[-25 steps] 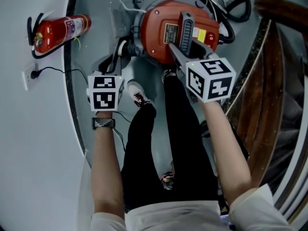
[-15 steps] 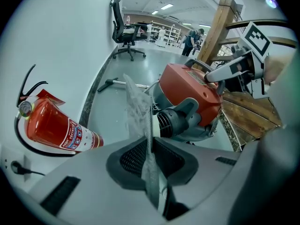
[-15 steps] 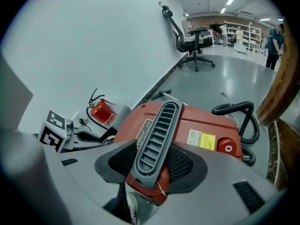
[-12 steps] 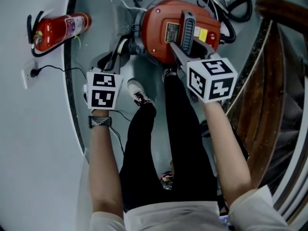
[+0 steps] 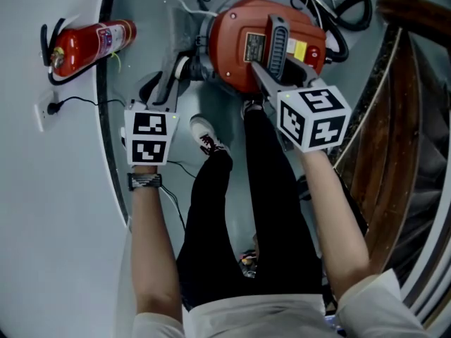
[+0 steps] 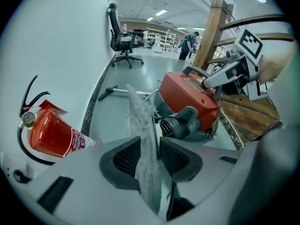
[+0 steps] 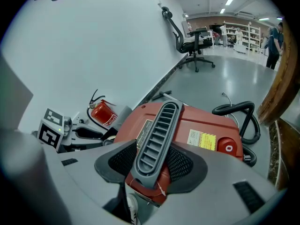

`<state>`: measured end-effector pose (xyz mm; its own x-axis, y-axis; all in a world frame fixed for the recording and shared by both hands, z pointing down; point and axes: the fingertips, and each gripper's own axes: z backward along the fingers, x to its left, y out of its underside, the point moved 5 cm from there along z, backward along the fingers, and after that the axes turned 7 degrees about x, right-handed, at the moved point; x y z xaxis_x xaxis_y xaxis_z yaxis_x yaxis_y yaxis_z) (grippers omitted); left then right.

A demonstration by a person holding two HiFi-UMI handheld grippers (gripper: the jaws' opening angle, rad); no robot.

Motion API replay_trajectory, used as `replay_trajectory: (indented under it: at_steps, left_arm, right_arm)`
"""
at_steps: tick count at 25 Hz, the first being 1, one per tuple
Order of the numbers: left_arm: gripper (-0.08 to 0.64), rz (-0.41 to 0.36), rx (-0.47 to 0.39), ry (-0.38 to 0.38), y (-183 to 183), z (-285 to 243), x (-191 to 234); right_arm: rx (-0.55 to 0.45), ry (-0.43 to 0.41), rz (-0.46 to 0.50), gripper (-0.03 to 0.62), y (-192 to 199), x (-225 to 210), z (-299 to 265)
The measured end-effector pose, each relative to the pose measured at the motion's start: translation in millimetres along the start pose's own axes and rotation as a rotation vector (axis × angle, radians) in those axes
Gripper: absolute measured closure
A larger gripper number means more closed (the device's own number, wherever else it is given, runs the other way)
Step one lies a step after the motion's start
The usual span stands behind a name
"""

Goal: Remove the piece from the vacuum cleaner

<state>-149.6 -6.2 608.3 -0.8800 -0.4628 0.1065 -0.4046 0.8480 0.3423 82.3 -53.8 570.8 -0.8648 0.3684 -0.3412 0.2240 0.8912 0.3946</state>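
The red vacuum cleaner sits on the floor ahead of me. My right gripper is shut on its grey ribbed handle, with a pad on each side. My left gripper is low at the vacuum's left side, near the grey hose port. A thin, dusty grey flat piece stands edge-on between its jaws. Those jaws have just been opening, and a dark gap shows beside the right pad. In the head view the left gripper points at the vacuum's left flank.
A red fire extinguisher lies by the white wall at left, above a wall socket with a cable. A black hose coils behind the vacuum. A wooden stair rail runs along the right. The person's legs and shoe stand between the arms.
The left gripper has rolled slightly and its marker cube has shifted a little left. The right gripper has stayed on the handle.
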Motion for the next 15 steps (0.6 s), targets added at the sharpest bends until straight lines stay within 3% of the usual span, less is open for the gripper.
replay_trajectory:
  at_steps: [5,9,15]
  left_arm:
    - [0.431,0.071,-0.092,0.033,-29.1,0.6,8.0]
    - [0.431,0.056,-0.063,0.031,-44.4,-12.4,5.3]
    - [0.454,0.116,-0.045,0.033,-46.7,-22.2,6.4]
  right_arm:
    - [-0.001,-0.002,0.002,0.391,0.2,-0.2,-0.3]
    - [0.001,-0.004,0.002,0.391,0.2,-0.1,0.1]
    - [-0.003,-0.01,0.003,0.39,-0.2,1.0,0.3]
